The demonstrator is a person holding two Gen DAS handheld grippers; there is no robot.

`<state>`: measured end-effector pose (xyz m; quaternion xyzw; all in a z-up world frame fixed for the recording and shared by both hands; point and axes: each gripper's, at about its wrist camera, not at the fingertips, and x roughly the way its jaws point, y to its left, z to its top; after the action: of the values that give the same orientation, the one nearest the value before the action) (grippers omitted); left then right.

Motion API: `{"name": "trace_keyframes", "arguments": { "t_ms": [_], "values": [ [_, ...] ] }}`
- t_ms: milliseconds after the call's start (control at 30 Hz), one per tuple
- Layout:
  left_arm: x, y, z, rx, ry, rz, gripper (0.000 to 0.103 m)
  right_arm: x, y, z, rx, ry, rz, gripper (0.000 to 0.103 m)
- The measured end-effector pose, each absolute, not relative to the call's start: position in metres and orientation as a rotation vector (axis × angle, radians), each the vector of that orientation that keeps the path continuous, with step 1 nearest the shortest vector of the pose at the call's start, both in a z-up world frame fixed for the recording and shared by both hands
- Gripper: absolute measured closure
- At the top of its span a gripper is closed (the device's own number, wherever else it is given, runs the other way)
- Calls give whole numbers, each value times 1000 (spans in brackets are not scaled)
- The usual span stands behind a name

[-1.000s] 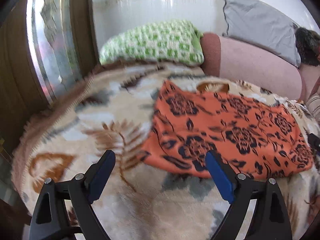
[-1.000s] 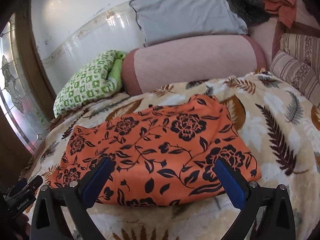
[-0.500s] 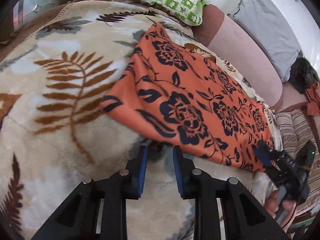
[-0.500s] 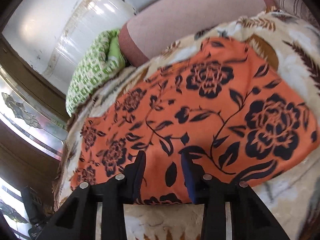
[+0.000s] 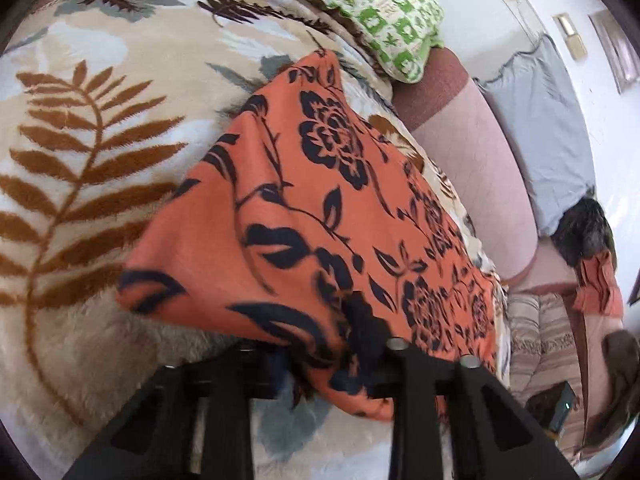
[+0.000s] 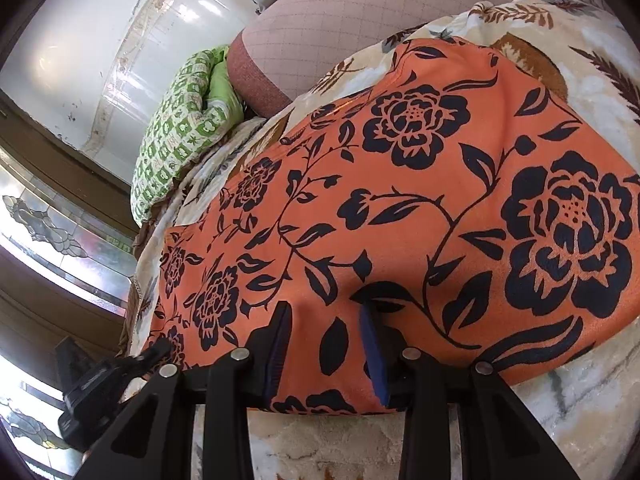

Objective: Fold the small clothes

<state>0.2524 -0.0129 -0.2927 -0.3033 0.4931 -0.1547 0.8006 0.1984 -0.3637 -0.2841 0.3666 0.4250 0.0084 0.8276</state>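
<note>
Both grippers, left (image 5: 316,364) & right (image 6: 326,352), pinch orange floral cloth (image 6: 420,208) near edge; light, floppy fabric, grip hem corners

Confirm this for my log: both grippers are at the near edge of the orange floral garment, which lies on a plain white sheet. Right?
Not quite. The orange floral garment lies on a cream blanket printed with brown fern leaves, not a plain white sheet; the left wrist view shows it clearly. The left gripper and right gripper are indeed at its near edge.
</note>
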Motion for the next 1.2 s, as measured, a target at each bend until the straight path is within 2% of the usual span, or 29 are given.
{"name": "trace_keyframes", "arguments": {
  "t_ms": [100, 267, 333, 367, 433, 467, 500, 533, 600, 933, 1033, 1200],
  "values": [
    [254, -17, -294, -651, 1036, -322, 85, 194, -368, -284, 809, 879, 26, 65],
    [253, -22, -294, -647, 1004, -295, 85, 187, -370, -269, 824, 770, 48, 66],
    [254, -21, -297, -693, 1002, -293, 70, 193, -365, -271, 842, 774, 86, 66],
    [254, -21, -298, -729, 987, -311, 59, 196, -361, -274, 844, 788, 91, 66],
    [254, -24, -296, -723, 974, -314, 57, 205, -354, -287, 868, 846, 115, 66],
    [254, -27, -295, -694, 973, -313, 57, 205, -354, -287, 868, 846, 115, 67],
    [254, -30, -293, -662, 970, -303, 67, 211, -351, -298, 881, 897, 123, 69],
    [253, -31, -292, -627, 964, -276, 76, 213, -351, -300, 859, 902, 96, 77],
    [251, -29, -291, -605, 965, -267, 84, 213, -352, -302, 884, 904, 97, 77],
    [226, -74, -216, -276, 753, -373, 90, 204, -374, -300, 998, 862, 107, 77],
    [221, -96, -192, -201, 721, -406, 91, 188, -407, -284, 1050, 751, 45, 73],
    [211, -147, -161, -98, 683, -478, 91, 159, -463, -277, 1209, 585, -32, 73]
  ]
}}
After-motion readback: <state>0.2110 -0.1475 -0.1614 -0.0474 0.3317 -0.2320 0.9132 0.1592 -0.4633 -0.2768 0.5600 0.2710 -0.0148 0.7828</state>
